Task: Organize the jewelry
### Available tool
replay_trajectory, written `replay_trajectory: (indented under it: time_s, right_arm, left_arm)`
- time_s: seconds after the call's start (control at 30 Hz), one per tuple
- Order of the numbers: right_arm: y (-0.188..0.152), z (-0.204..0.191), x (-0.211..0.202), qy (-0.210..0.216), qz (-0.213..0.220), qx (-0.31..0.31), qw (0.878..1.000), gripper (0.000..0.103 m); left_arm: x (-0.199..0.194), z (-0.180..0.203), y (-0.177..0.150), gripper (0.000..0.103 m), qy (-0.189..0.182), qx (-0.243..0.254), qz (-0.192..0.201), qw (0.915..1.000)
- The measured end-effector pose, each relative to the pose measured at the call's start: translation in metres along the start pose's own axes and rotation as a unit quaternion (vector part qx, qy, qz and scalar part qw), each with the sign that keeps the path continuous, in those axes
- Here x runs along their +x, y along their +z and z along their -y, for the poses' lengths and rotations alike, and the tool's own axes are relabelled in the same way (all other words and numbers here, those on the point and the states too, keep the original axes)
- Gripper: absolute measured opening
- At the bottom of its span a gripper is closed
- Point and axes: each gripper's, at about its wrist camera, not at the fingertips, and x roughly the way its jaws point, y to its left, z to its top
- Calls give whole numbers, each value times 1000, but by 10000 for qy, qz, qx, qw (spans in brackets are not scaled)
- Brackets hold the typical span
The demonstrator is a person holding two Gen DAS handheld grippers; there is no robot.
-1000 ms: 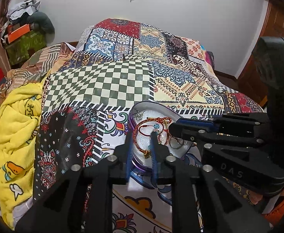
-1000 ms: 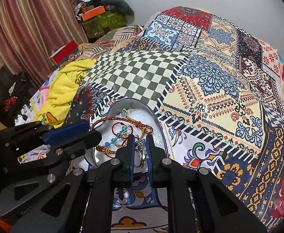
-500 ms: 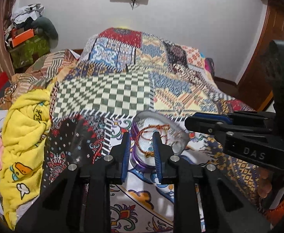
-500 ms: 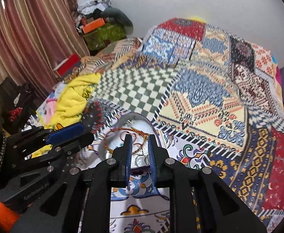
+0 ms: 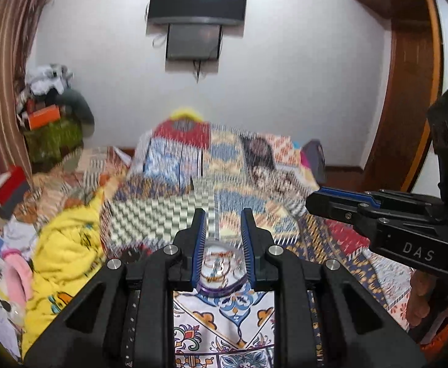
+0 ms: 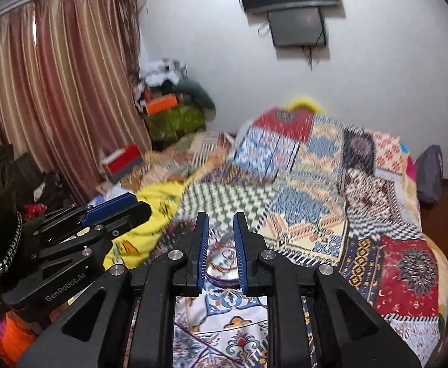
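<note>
A round silver tin with a purple rim sits on the patchwork bedspread and holds red and gold bracelets. It also shows in the right wrist view. My left gripper is open and empty, raised well above and behind the tin. My right gripper is open and empty, also lifted back from the tin. Each gripper shows in the other's view: the right gripper at the right, the left gripper at the left.
A patchwork bedspread covers the bed. A yellow blanket lies at the left edge. A pile of clothes and boxes stands in the far left corner by striped curtains. A television hangs on the wall.
Both grippers have pulled up and back from the tin, which now looks small and low between the fingers. The view tilted up to the wall. The jaws have spread slightly wider.
</note>
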Motion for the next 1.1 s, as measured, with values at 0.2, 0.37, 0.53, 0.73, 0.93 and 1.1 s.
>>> replay_trajectory:
  time_s: [0.2,0.37,0.53,0.73,0.93,1.1]
  right_arm:
    - [1,-16,-39,-57,470,-66,9989,15]
    - [-3,-26,-63,-239,816,-148,9963,50]
    - [-7,-34,-83,-578,1221,-275,9904,64]
    - [-9,-36,-94,-772,1481,-213,9857,87]
    - [-13,-39,-96,-890,1481,-228,9847,97]
    - [-16,-41,-103,-876,1559,-198,9837,98]
  left_arm:
    - [-57,15,11,34,128,121,680,9975]
    - [-89,19,11,60,260,41,1049,9941]
    - [-105,16,12,76,375,-107,1244,9915]
    - [-117,17,10,92,456,-152,1403,9889]
    - [-122,20,9,100,548,-143,1474,9875]
    - [-127,23,7,101,579,-117,1521,9866]
